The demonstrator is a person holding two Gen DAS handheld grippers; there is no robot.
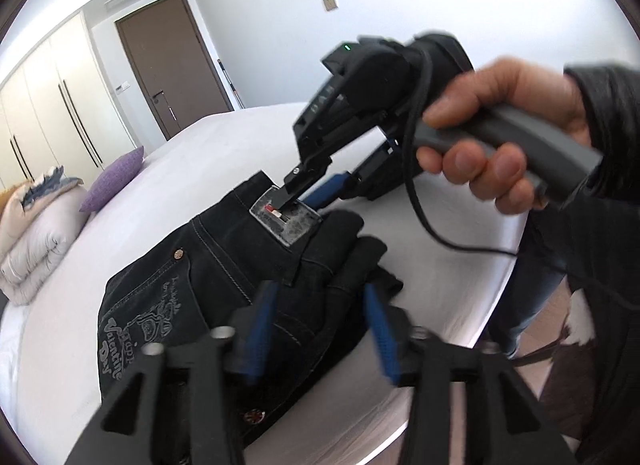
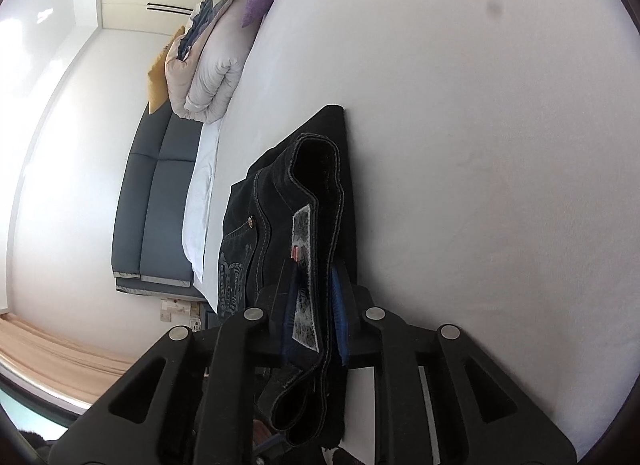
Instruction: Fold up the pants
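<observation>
Black jeans [image 1: 224,265] with grey stitching and a silver waistband patch [image 1: 286,219] lie folded on the white bed [image 1: 240,145]. My right gripper [image 1: 310,195], held in a hand, is shut on the waistband at the patch. In the right wrist view the jeans' waistband [image 2: 316,225] runs between the blue pads [image 2: 338,297] of the right gripper [image 2: 314,305]. My left gripper [image 1: 320,329] is open above the jeans' near edge, its blue pads [image 1: 260,329] apart and holding nothing.
A purple cushion [image 1: 114,179] and a rolled duvet [image 1: 36,233] lie at the bed's far left. A brown door [image 1: 168,61] and wardrobes [image 1: 48,105] stand behind. The bed edge [image 1: 492,297] drops off at the right near the person's legs.
</observation>
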